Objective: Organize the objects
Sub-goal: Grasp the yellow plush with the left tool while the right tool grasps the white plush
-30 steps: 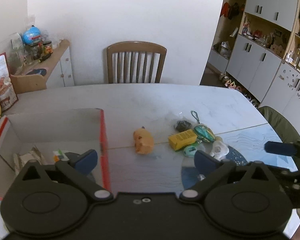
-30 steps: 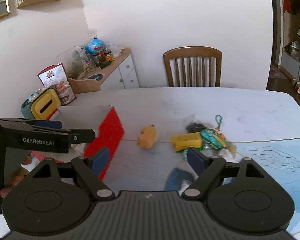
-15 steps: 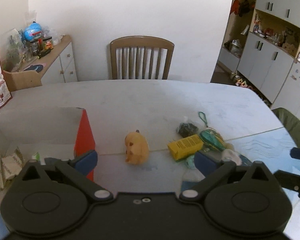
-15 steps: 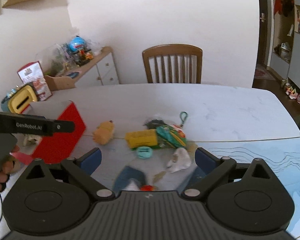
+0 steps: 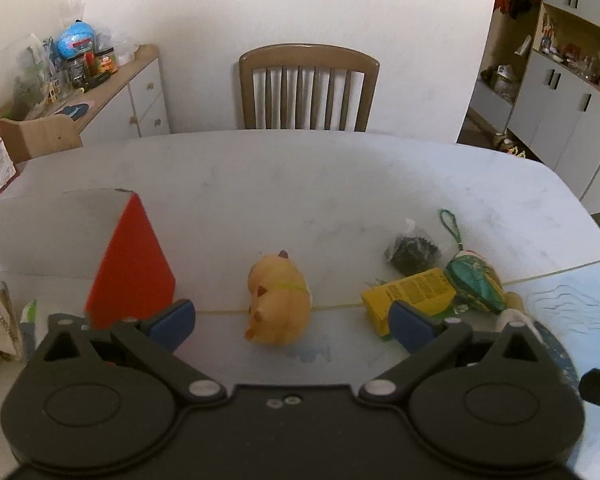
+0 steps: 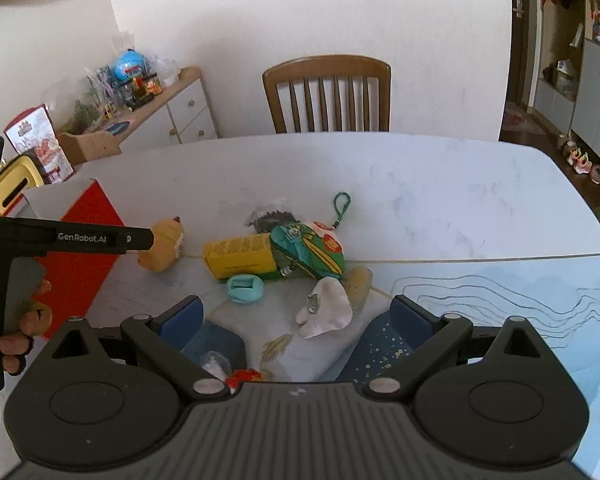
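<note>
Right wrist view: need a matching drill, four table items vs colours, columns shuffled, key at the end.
Items:
1. plush toy
2. carton
3. small clip
4. storage box side

Colours:
A. teal
B. red
C. yellow
D. orange-tan

Pairs: 1-D, 2-C, 3-A, 4-B

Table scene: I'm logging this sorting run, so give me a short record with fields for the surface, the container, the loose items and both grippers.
surface: white marble-look table
container: open red box at the table's left side
nearest left gripper: yellow animal toy, ahead of the open fingers, not gripped
loose pile: yellow carton, green pouch, teal clip, white shell, dark bag
right gripper: open, empty
</note>
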The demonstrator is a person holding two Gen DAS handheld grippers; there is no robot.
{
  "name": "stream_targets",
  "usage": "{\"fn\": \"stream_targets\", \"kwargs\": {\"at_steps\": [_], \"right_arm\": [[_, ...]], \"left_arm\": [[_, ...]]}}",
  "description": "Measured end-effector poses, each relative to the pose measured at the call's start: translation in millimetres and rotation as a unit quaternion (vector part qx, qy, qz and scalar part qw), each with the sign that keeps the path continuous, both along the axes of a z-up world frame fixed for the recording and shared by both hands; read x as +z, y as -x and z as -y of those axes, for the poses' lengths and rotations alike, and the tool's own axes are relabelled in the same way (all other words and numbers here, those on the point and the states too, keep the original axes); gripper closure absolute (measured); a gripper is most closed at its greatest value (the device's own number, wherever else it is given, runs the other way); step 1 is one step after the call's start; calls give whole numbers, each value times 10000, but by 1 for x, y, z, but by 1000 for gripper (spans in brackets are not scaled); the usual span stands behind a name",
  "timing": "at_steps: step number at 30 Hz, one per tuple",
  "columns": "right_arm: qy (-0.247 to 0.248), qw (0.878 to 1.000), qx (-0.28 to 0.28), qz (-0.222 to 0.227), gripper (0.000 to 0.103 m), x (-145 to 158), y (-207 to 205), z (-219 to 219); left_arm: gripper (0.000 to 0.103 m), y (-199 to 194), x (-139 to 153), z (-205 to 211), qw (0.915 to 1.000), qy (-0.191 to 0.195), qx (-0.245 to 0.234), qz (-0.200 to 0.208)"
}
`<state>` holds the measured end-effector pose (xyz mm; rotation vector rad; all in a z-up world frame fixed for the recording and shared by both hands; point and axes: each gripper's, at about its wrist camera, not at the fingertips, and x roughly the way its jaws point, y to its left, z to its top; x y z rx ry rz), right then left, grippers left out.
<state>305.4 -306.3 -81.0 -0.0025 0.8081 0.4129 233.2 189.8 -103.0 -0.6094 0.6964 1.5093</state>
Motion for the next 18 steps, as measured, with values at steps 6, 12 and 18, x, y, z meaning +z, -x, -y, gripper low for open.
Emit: {"fn": "stream_targets", "kwargs": {"at_steps": [6,12,18], "right_arm": [[-2,9998,-54,-207,3,-19,-18,2],[40,9993,-101,-345,4,-37,-34,0],[119,9992,-23,-390,12,-46,-43,-6]], "left_arm": [[0,1,-18,-17,9996,157,170,-148],[0,4,-30,-27,9992,243,239,-187],[1,7,-36,-35,9991,287,293,-141]]}}
